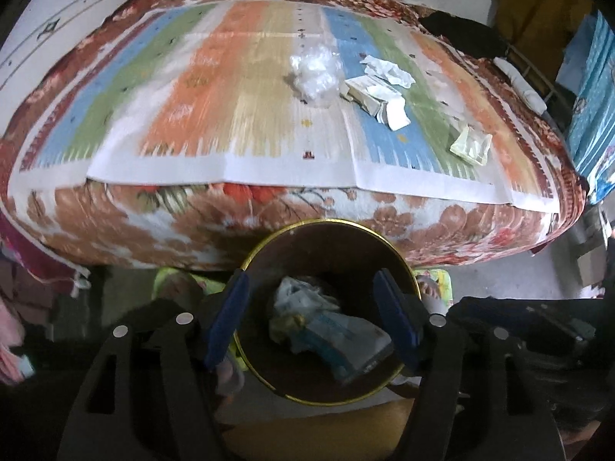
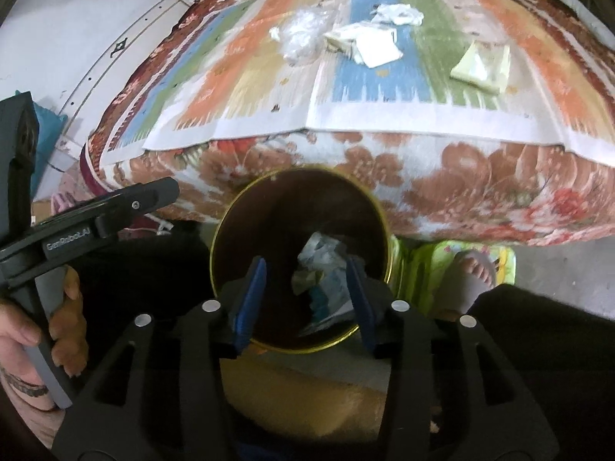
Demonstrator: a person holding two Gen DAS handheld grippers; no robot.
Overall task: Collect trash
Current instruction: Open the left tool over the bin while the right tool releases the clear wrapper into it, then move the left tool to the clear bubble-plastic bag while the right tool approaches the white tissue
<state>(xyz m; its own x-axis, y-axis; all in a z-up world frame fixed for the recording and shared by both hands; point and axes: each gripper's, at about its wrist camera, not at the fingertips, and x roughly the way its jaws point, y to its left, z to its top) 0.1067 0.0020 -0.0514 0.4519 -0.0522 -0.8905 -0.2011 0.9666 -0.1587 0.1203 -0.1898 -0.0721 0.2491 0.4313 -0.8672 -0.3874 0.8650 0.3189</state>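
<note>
In the left wrist view no writing can be read. The left gripper (image 1: 313, 317), with blue pads on black fingers, points down over a round dark brown bin with a gold rim (image 1: 399, 257). Its jaws stand apart with nothing pinched between them. Crumpled wrappers and plastic bags (image 1: 326, 322) lie inside the bin, below the gap between the pads. Farther away, on the striped cloth (image 1: 230, 88) spread over a floral blanket (image 1: 153, 215), more trash remains: a crumpled clear plastic bag (image 1: 314, 73), torn white paper scraps and a flattened carton (image 1: 378, 90) just right of it, and a pale yellow wrapper (image 1: 471, 145) well to the right.

In the right wrist view, the black handle at the left, held by a hand (image 2: 23, 353), reads "GenRobot.AI". The right gripper (image 2: 305, 303) also hangs released over the same bin, its blue pads apart and empty, the dropped trash below them. The remaining litter lies far up on the cloth.
</note>
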